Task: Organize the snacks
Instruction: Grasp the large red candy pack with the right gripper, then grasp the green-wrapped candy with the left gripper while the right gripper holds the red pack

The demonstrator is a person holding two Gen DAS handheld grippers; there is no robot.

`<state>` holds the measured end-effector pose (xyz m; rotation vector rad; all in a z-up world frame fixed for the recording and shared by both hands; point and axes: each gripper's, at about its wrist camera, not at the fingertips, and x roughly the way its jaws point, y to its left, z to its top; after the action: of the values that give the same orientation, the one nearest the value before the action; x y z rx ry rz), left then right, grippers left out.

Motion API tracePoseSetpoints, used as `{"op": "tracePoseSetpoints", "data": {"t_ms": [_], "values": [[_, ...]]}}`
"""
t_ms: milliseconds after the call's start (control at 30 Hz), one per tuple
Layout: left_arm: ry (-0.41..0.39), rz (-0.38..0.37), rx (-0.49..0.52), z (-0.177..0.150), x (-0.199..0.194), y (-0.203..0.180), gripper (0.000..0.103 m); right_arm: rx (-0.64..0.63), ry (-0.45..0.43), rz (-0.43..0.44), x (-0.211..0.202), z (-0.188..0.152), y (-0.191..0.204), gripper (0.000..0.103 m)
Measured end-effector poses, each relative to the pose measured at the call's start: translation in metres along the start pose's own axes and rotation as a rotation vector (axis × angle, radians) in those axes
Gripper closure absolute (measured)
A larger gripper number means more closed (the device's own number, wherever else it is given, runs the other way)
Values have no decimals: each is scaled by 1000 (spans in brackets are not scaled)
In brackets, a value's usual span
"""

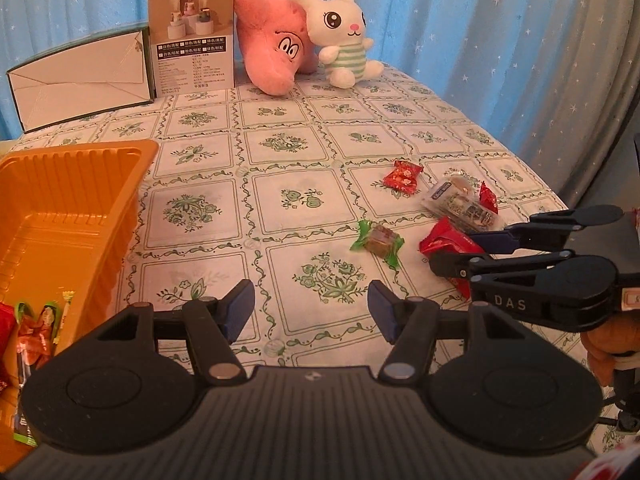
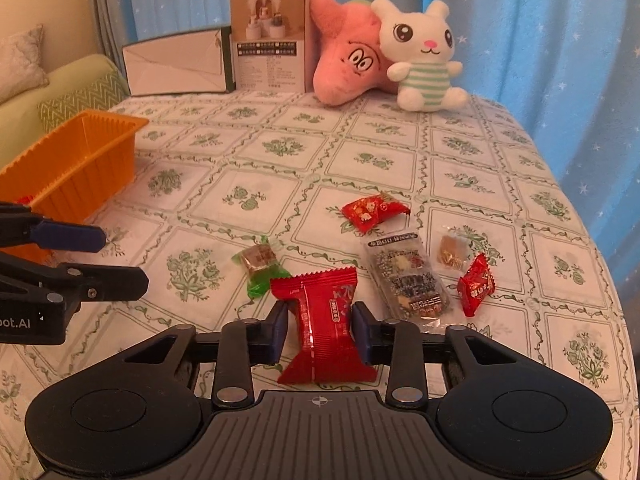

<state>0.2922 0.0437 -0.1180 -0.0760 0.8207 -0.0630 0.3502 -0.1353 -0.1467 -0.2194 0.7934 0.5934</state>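
Observation:
My right gripper point(image 2: 320, 330) is shut on a large red snack packet point(image 2: 326, 300), its pads pinching the packet's middle just above the tablecloth. On the cloth around it lie a green-wrapped candy point(image 2: 260, 260), a red candy point(image 2: 374, 208), a clear packet point(image 2: 408, 276), a small caramel point(image 2: 452, 254) and a small red candy point(image 2: 476, 284). My left gripper point(image 1: 312, 308) hangs open and empty over the cloth, right of the orange tray point(image 1: 72, 200). The tray's near corner holds a few wrapped snacks point(image 1: 36, 332). In the left wrist view the right gripper point(image 1: 452, 250) shows at the right with the red packet point(image 1: 444, 240).
At the back stand a white box point(image 1: 80, 80), a printed carton point(image 1: 192, 40), a pink plush point(image 1: 276, 44) and a white rabbit plush point(image 1: 344, 32). Blue curtains hang behind. The table's rounded edge falls away on the right point(image 2: 600, 280). A green sofa point(image 2: 72, 88) lies to the left.

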Motion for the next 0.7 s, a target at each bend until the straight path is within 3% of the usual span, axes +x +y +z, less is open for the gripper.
{"op": "tracePoseSetpoints", "data": {"t_ms": [133,367,567,700], "values": [[1,-14,4,3,9,-4,44,42,-5,-11,-5,1,-3,77],[10,-79,-12,10,33,-15,45,183,-106,-55,-38,3,-22,77],[36,-196,-82,16,55,-24,56,279,-141,-106,-49,3,-44,77],[22,-208,-108,22,67,-29,57,307,-146,-120,-50,1,-52,77]]}}
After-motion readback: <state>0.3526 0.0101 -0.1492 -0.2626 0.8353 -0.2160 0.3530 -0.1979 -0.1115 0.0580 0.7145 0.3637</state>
